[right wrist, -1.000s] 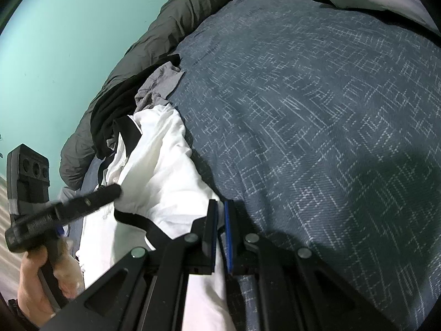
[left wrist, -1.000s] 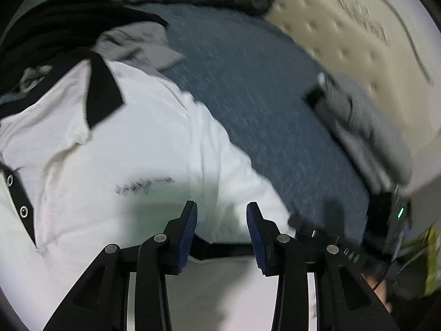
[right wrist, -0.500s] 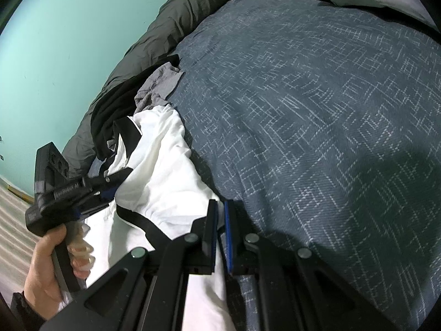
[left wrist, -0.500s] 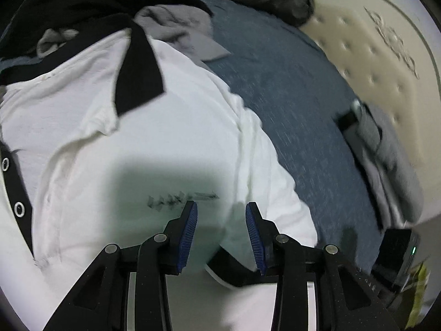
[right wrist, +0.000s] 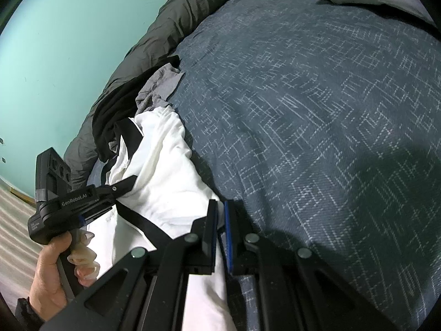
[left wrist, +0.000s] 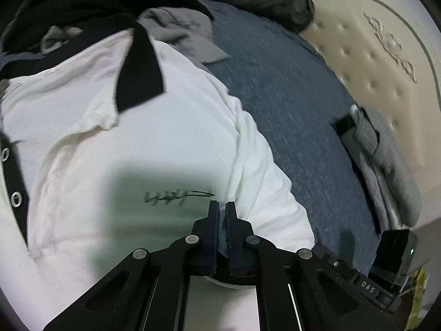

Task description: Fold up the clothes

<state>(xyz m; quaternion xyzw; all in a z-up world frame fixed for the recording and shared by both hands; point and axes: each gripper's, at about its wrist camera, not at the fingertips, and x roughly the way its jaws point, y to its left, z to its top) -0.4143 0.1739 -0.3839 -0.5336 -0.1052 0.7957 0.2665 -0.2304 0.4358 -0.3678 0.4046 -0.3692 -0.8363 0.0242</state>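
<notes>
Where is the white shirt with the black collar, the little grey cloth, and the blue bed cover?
White polo shirt with black collar (left wrist: 171,143): left wrist view, on its chest.
Small crumpled grey cloth (right wrist: 162,85): right wrist view, on its middle.
Blue patterned bed cover (right wrist: 317,115): right wrist view, on a bare stretch.

We see the shirt (left wrist: 171,143) lying on the bed cover (right wrist: 317,104), a heap of clothes (left wrist: 82,2) behind it, folded garments (left wrist: 386,160) well apart beside the headboard (left wrist: 372,55)
</notes>
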